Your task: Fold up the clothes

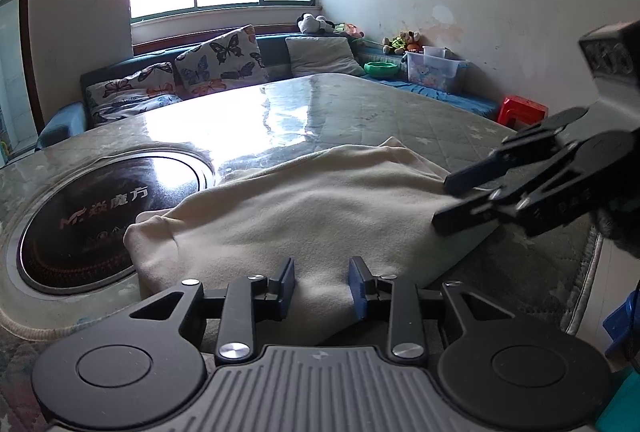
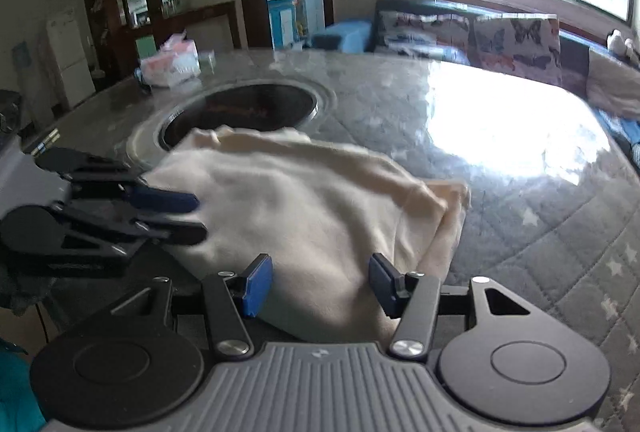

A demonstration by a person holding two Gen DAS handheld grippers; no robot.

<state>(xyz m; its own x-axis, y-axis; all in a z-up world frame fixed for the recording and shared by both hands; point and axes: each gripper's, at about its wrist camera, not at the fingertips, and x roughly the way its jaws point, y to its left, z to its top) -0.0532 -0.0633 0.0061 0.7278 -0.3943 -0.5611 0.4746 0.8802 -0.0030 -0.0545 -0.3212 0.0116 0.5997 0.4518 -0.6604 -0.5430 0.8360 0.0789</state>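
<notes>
Now, cream garment (image 1: 304,207) on table (image 1: 460,127), left gripper (image 1: 322,286) jaws apart at six o'clock, right gripper (image 1: 448,201) jaws apart at three o'clock.

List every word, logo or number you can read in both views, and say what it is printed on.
"M" logo with "焱魔方": on the round black glass cooktop set into the table, left wrist view; first character uncertain.
Small icons below it: too blurred to read.
Same cooktop in the right wrist view: reddish print, unreadable.
Nothing else legible.
</notes>
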